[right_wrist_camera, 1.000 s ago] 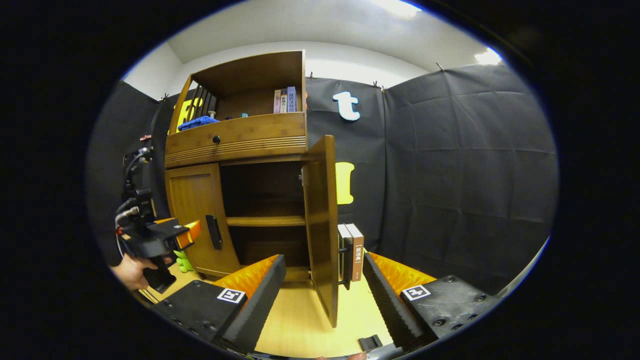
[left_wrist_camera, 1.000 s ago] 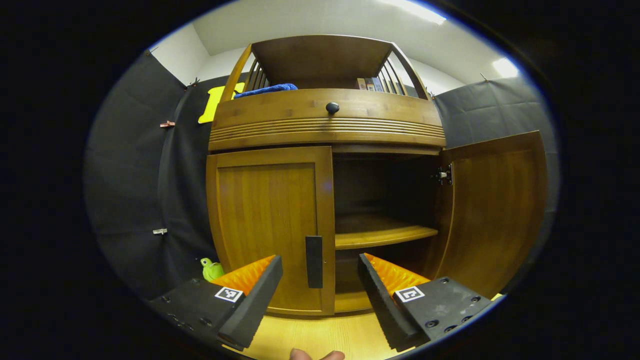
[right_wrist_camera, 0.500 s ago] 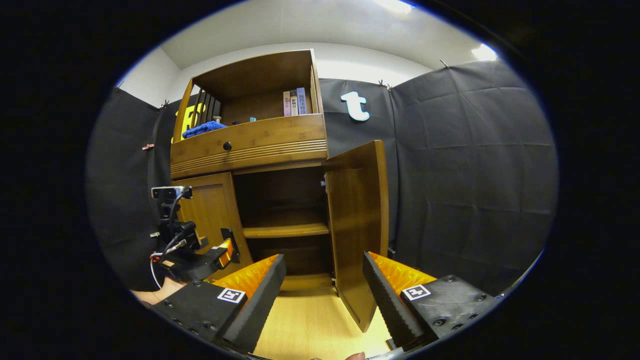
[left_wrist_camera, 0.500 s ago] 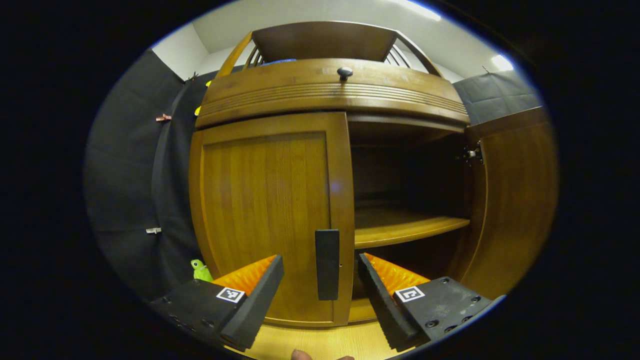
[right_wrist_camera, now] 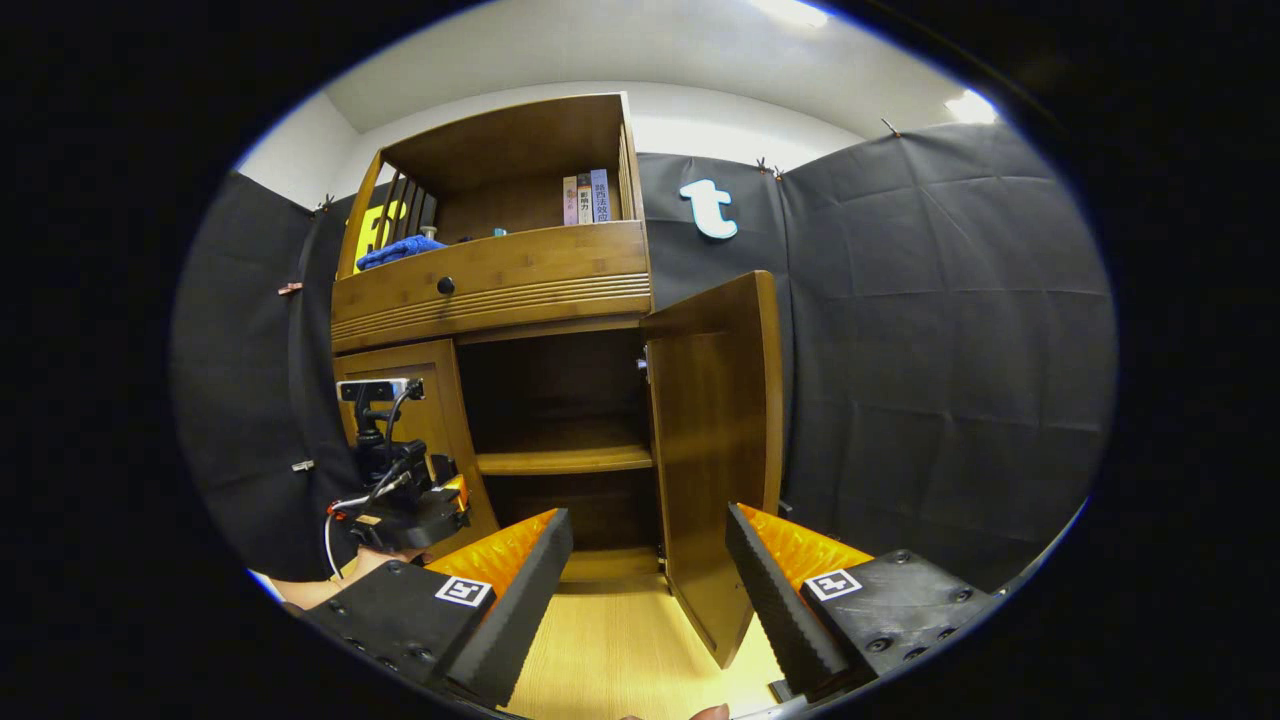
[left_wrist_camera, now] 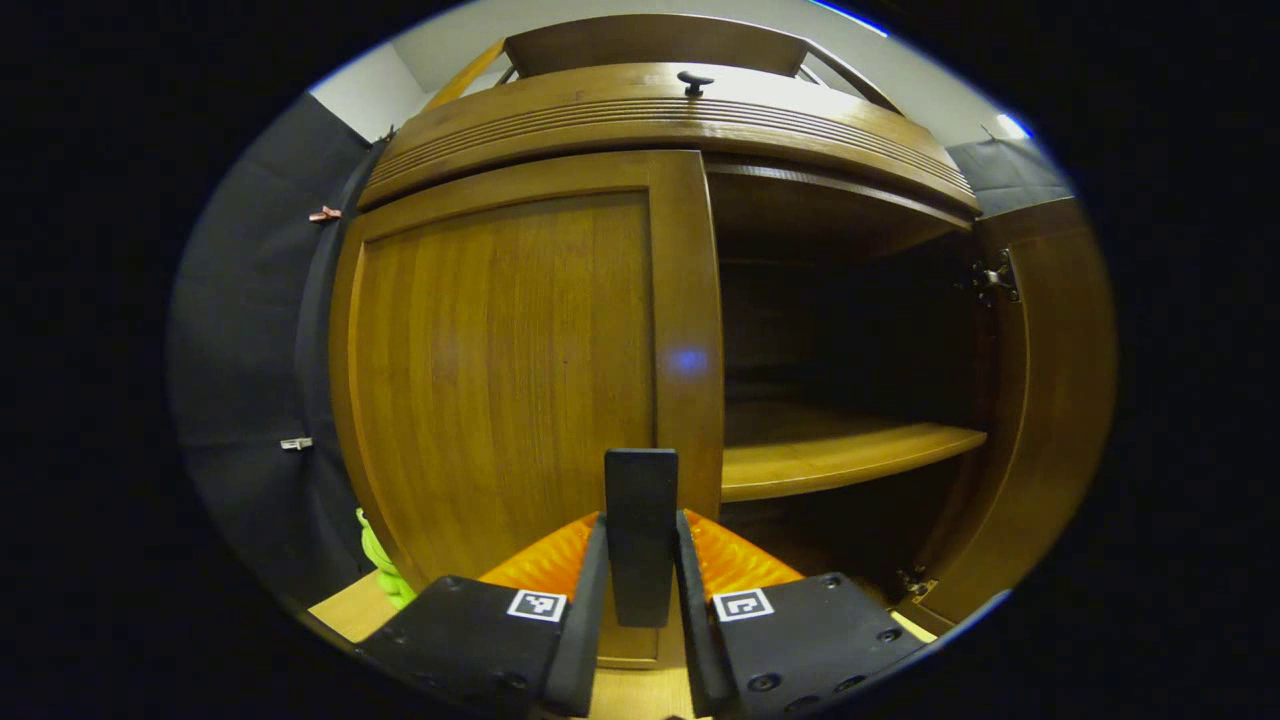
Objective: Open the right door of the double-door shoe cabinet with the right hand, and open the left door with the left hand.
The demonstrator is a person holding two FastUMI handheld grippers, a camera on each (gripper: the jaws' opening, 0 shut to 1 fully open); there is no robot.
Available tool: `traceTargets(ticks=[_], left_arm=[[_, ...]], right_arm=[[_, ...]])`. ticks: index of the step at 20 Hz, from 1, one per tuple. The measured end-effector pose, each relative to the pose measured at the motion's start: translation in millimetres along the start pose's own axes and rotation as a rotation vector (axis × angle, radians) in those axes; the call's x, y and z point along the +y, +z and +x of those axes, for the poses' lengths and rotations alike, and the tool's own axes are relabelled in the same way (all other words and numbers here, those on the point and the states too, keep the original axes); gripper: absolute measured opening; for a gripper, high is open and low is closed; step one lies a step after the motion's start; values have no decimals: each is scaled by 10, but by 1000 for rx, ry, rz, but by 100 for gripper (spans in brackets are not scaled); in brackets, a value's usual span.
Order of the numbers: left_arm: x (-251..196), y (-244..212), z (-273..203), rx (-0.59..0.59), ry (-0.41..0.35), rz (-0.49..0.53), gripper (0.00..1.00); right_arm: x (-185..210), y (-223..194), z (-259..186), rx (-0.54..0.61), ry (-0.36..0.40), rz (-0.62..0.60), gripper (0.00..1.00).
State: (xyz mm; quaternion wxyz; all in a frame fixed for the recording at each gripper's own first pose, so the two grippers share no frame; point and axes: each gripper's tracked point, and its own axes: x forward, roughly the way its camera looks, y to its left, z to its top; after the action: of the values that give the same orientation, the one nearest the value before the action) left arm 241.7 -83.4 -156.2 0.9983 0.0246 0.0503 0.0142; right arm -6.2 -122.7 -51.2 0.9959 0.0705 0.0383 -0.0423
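Observation:
The wooden shoe cabinet stands ahead. In the left gripper view its left door is closed, and my left gripper is shut on that door's black upright handle, one finger on each side. The right door stands swung wide open, baring the dark inside. In the right gripper view my right gripper hangs open with nothing between its fingers, a short way back from the open right door. The left gripper shows there against the left door, held by a hand.
An inner shelf crosses the open compartment. Above the doors is a drawer with a dark knob. The top shelf holds books and a blue cloth. A green toy lies by the cabinet's left foot. The floor is wood.
My left gripper has moved in to the left door's handle and shut on it. The right gripper stays back and open; the right door has swung wider.

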Motion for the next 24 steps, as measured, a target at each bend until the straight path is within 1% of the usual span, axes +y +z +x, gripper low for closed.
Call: traceTargets(ticks=[5,6,8,9,11,14,15,16,19,21,24], left_arm=[[13,-20,-5,41,41,4,34],[13,-12,-20,45,40,4,32],[16,-19,-72,55,36,6,32],[33,-28,-107,57,35,5,32],[63,-28,-188,61,37,3,31],[152,-48,-445,60,53,-2,30],[177,-54,-548,61,57,1,31],[208,-46,-637,64,63,1,31],[317,-62,-860,66,72,-13,30],[403,-68,-1005,69,74,-13,29],[561,-83,-1251,72,80,-10,28]], right_arm=[[30,40,38,5,56,25,98],[42,41,21,8,71,31,98],[75,40,-15,7,102,34,97],[93,42,-27,8,116,29,92],[114,41,-55,6,139,21,94],[104,48,-102,5,158,21,100],[97,55,-119,6,159,20,100],[89,55,-138,4,162,20,98],[91,87,-178,-1,167,28,98],[108,91,-204,-1,170,38,100],[183,97,-246,-4,180,36,100]])
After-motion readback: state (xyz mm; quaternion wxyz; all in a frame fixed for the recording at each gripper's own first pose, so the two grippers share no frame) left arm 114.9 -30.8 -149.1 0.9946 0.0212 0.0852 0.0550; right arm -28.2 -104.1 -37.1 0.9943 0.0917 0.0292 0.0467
